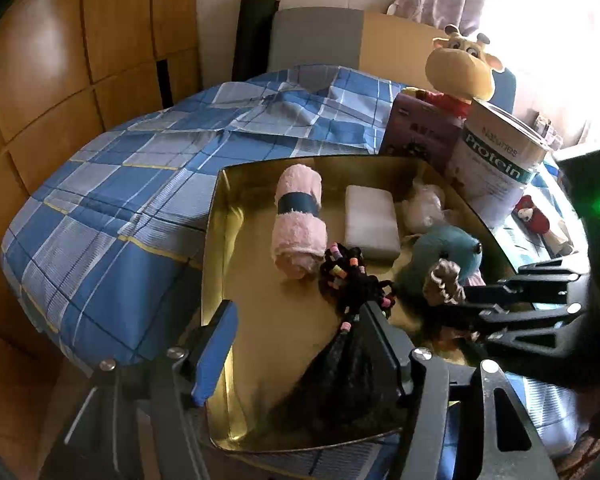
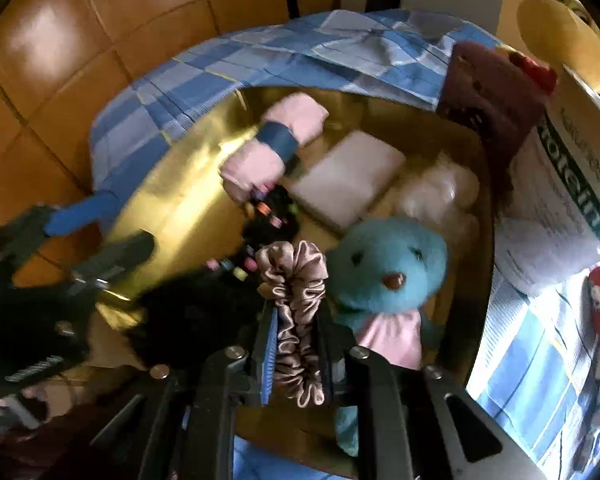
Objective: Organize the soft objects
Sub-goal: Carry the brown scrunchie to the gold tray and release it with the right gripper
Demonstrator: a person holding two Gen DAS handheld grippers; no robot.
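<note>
Satin beige scrunchie [image 2: 296,316] pinched lengthwise between right gripper [image 2: 298,280] fingers above gold metal tray [image 1: 220,216], just beside teal plush bear [image 2: 384,268]; left gripper [image 1: 300,320] spread wide around black beaded mesh pouch [image 1: 340,368].

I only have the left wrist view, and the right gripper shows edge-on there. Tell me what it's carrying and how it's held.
Observer: The right gripper is shut on a beige satin scrunchie, which runs lengthwise between its two fingers.
Operator: Report what sits on that scrunchie's right side.
Observer: The teal plush toy lies close beside it in the gold tray, its face with a brown nose turned towards the camera.
</note>
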